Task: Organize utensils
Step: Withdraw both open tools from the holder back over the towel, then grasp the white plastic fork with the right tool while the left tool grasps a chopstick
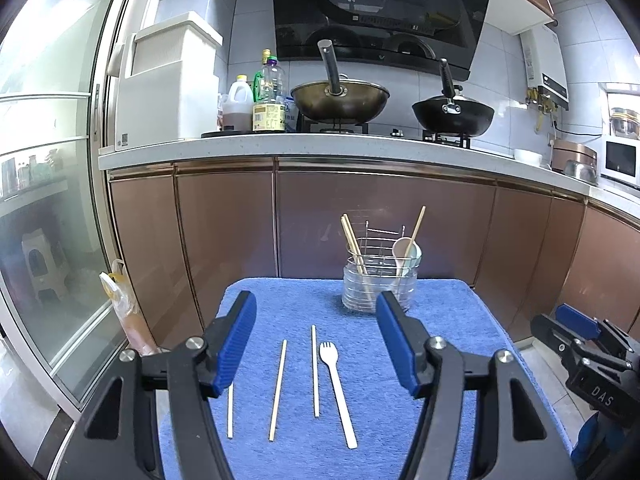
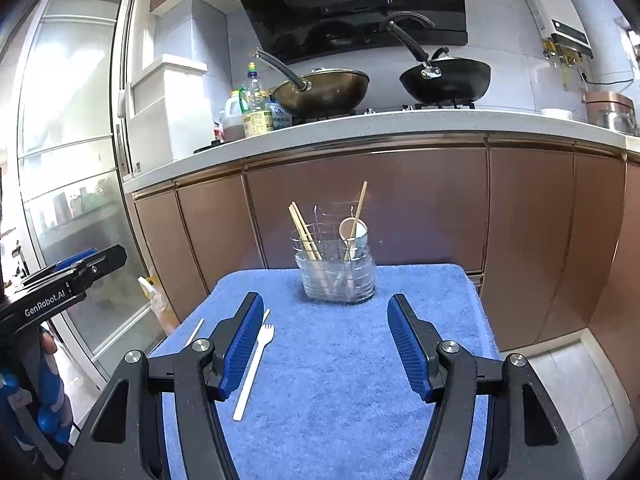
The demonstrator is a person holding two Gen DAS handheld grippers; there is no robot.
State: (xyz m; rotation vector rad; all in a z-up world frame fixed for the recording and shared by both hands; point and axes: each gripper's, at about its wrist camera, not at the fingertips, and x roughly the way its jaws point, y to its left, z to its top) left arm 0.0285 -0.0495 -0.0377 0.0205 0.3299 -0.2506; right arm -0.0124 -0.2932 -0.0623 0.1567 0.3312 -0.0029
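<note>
At the towel's far edge we see a clear holder (image 1: 378,286) containing chopsticks (image 1: 354,246) and spoons (image 1: 404,252); both our hand-held grippers (image 1: 316,344) (image 2: 326,344) gape empty.

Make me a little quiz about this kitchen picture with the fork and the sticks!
1. True or false: the white fork lies on the blue towel.
2. How many chopsticks lie flat on the towel in the left wrist view? A) one B) three C) six
3. Fill in: the spoons stand in the ____ at the towel's far edge.

Key:
1. True.
2. B: left chopstick, middle chopstick, right chopstick.
3. Utensil holder; it also holds chopsticks.
</note>
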